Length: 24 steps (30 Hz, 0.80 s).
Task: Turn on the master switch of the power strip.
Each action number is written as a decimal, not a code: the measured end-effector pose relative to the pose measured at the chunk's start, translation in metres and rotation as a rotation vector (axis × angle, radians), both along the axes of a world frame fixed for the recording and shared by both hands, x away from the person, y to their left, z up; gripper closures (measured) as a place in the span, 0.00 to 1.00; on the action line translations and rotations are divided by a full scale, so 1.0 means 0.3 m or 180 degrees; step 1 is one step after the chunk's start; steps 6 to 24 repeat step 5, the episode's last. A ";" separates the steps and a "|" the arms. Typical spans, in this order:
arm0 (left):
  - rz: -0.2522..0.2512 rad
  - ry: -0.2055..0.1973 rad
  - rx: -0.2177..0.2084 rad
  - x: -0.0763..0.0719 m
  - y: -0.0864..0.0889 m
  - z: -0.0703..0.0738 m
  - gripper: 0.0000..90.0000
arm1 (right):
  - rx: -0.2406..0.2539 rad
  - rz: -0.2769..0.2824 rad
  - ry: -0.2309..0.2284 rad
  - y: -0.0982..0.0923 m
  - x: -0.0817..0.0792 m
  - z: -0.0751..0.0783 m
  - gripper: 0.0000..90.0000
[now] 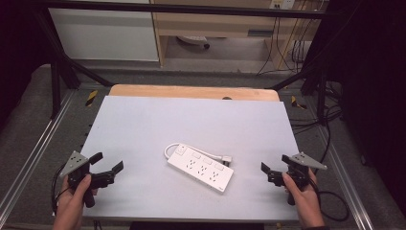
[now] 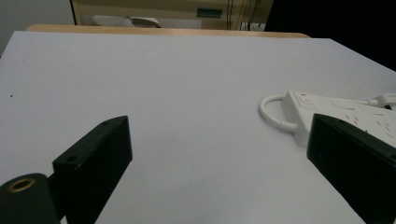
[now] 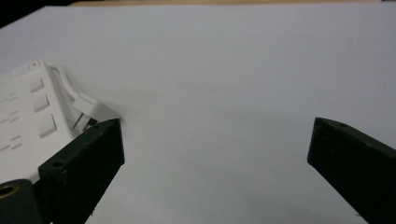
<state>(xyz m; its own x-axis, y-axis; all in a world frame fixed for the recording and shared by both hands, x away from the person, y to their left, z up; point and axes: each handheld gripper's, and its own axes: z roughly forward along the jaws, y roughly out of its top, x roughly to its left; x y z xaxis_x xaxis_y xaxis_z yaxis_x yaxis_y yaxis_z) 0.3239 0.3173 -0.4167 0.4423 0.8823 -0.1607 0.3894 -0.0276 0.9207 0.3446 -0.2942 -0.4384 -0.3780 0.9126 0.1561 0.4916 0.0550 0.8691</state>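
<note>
Both hand-held units, left gripper (image 1: 109, 164) and right gripper (image 1: 275, 166), sat wide open, empty, flanking white power strip (image 1: 200, 167) centred for reach.

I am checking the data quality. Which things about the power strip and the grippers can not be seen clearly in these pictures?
- Power strip: its socket holes are too small in the high view.
- Its plug: the left jaw partly covers it in the right gripper view.
- Its far end: the right jaw and the picture edge cut it off in the left gripper view.
- Left gripper, right gripper: their handles are wrapped by the hands.
</note>
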 end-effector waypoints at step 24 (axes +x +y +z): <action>-0.0051 0.0006 0.0081 -0.007 -0.011 0.000 0.07 | -0.0249 0.0106 0.0249 0.052 0.046 -0.049 0.05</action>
